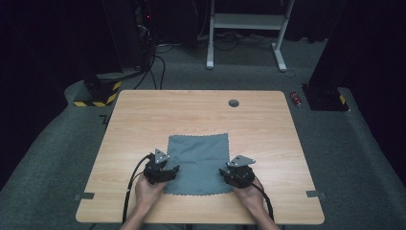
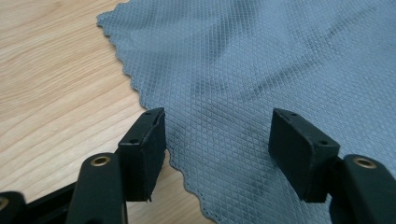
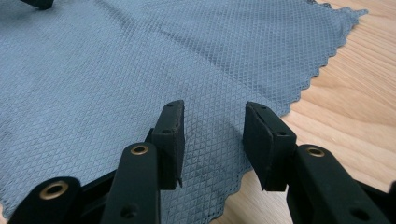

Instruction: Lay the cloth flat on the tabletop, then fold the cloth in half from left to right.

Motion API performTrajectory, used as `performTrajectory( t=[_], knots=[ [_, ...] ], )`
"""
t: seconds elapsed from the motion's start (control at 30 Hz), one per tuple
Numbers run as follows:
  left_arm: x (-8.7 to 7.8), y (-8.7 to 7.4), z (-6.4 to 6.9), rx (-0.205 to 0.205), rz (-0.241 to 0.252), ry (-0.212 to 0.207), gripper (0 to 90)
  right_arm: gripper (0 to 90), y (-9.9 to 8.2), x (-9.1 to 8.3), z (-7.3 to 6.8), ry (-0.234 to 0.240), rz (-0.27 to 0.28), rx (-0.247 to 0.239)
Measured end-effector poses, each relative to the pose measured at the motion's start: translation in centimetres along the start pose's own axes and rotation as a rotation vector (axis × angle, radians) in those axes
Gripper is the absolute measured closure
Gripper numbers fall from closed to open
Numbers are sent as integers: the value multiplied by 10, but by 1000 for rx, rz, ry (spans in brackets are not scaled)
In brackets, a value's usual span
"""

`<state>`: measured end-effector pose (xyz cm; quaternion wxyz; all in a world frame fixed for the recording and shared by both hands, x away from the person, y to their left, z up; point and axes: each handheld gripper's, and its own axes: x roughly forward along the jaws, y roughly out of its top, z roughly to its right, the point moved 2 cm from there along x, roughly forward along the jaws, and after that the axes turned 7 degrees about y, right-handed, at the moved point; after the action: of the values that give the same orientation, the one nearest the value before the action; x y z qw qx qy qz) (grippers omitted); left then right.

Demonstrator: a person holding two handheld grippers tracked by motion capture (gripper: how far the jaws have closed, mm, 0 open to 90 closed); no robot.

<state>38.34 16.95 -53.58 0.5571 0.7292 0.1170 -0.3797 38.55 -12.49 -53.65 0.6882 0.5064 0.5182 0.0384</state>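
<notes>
— On the near half of the wooden table (image 1: 143,115) lies a grey microfibre cloth (image 1: 198,163), spread flat, its scalloped near edge close to the person's side.

— Where are the grippers relative to the cloth?

— One at each near corner. The left gripper (image 1: 165,170) sits at the cloth's left edge, angled inward; in the left gripper view (image 2: 217,144) one jaw is over bare table just beside the wavy hem and the other over the cloth.

— Is it gripping?

— No, the jaws stand wide apart, nothing pinched.

— And the right gripper (image 1: 229,173)?

— At the cloth's right edge. In the right gripper view (image 3: 212,140) both jaws hover over the cloth near its hem, released, with fabric lying flat beneath the gap between them.
</notes>
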Motion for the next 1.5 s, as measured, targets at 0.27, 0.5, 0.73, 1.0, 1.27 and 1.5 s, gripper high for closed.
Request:
performTrajectory(
  t=[0.27, 0.5, 0.73, 1.0, 1.27, 1.5],
  knots=[
    [5, 6, 9, 4, -4, -10, 367, 587, -4, -6, 7, -21, -10, 10],
    [4, 7, 6, -12, -4, -16, 371, 596, -3, -7, 6, -36, -12, 11],
    [3, 9, -6, -70, 10, -35, 382, 611, 0, -10, -2, -25, 26, 1],
    [2, 25, -20, -87, 15, -44, 396, 618, 12, -3, -23, 40, 62, -27],
    [7, 34, -35, -112, -5, -44, 431, 626, 23, 11, -47, 111, 51, -53],
    [12, 45, -49, -121, -4, -50, 432, 623, 34, 21, -76, 207, 69, -81]
  ],
)
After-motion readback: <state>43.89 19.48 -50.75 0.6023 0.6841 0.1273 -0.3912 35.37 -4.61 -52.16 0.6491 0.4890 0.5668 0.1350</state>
